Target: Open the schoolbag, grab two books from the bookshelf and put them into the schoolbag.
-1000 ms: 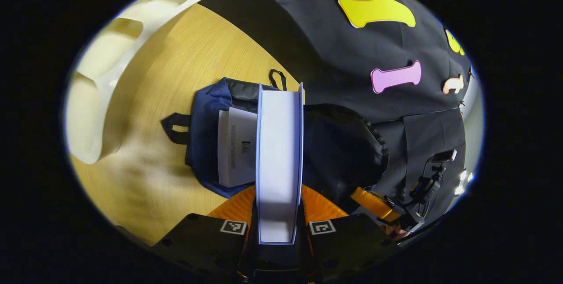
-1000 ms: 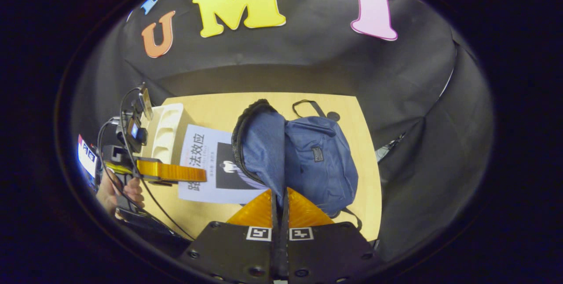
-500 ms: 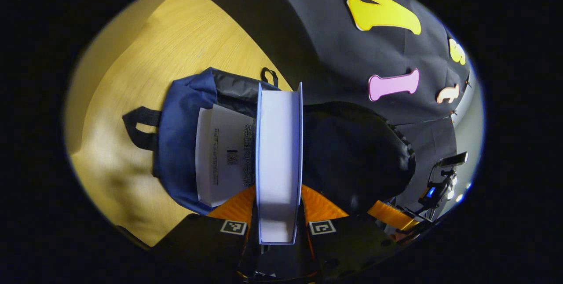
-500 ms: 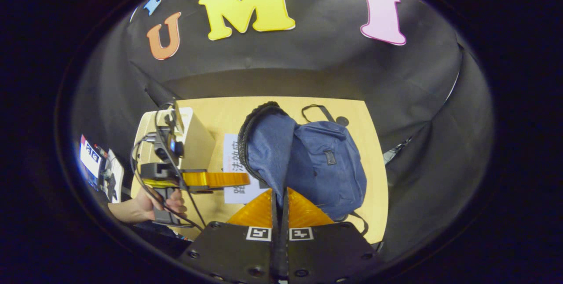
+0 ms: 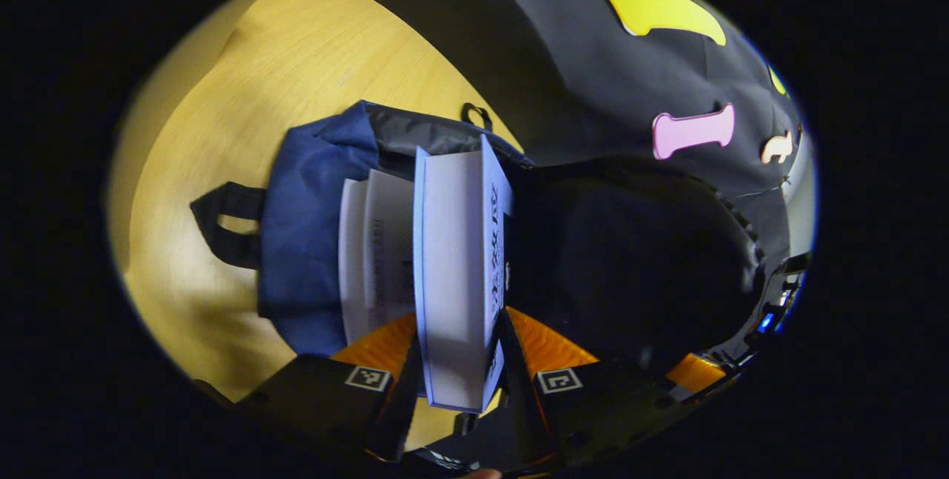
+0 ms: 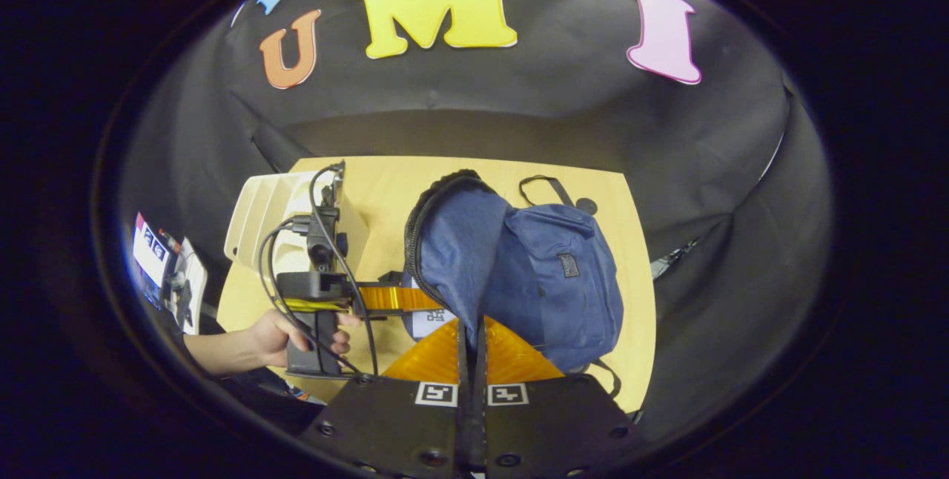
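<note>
In the left gripper view, a thick book (image 5: pixel 454 271) with blue covers and white page edges stands between the fingers of my left gripper (image 5: pixel 458 317), tilted at the mouth of the blue schoolbag (image 5: pixel 304 234). The jaws stand a little wider than the book, so I read this gripper as open. A white book (image 5: pixel 374 256) lies inside the bag. My right gripper (image 6: pixel 471 337) is shut on the edge of the bag's flap (image 6: pixel 452 256) and holds it up. In the right gripper view, a hand (image 6: pixel 270 331) holds the left gripper (image 6: pixel 400 299) at the bag's (image 6: pixel 556 279) opening.
The bag lies on a wooden table (image 6: pixel 371 182). A white bookshelf (image 6: pixel 270 212) stands at the table's left in the right gripper view, behind the left gripper's cables. The raised flap shows its black lining (image 5: pixel 630 256) on the right of the held book.
The left gripper carried the book right up to the bag's mouth, then its jaws widened and the book tipped over. The right gripper kept holding the flap up.
</note>
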Tool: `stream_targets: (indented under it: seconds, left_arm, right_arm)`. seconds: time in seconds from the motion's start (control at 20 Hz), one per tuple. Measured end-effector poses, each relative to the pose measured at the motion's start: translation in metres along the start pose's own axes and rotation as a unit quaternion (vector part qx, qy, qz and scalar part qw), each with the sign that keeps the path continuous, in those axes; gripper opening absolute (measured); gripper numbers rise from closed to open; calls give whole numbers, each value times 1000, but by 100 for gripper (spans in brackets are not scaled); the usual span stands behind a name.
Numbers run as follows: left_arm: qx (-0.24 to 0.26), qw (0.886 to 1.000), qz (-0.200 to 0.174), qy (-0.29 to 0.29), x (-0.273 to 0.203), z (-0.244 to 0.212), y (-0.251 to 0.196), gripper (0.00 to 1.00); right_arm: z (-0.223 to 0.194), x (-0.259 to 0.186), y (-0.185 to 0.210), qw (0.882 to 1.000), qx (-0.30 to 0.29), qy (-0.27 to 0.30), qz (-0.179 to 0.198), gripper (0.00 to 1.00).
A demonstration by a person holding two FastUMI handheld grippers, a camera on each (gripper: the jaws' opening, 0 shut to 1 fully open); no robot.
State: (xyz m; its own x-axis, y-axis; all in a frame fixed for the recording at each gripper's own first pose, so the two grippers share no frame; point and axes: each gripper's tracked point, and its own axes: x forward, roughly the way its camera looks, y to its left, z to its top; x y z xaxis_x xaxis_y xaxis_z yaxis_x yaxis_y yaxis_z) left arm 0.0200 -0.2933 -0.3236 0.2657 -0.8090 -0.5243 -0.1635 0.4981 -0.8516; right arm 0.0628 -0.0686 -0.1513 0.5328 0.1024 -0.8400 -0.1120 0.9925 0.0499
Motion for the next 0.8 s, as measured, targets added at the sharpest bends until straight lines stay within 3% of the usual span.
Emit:
stream_targets:
  seconds: [0.05, 0.1, 0.15, 0.25, 0.35, 0.6, 0.8]
  left_arm:
    - [3, 1000, 8, 3, -1, -3, 0, 62]
    - [12, 999, 29, 5, -2, -3, 3, 77]
    - [32, 997, 70, 10, -4, -4, 14, 66]
    - [79, 985, 151, 14, -17, -1, 35, 83]
    - [105, 976, 193, -4, -27, 7, 39, 87]
    - [193, 950, 234, -77, -72, 27, 23, 87]
    - [264, 915, 257, -168, -129, 53, 2, 86]
  right_arm:
    - [0, 0, 0, 1000, 0, 0, 0, 0]
    - [0, 0, 0, 1000, 0, 0, 0, 0]
    - [0, 1, -1, 1000, 0, -1, 0, 0]
    - [-1, 2, 0, 1000, 0, 0, 1, 0]
    - [-2, 3, 1, 1000, -2, 0, 1, 0]
    - [-4, 8, 11, 1000, -8, 2, 2, 0]
    - [-6, 14, 21, 1000, -5, 5, 2, 0]
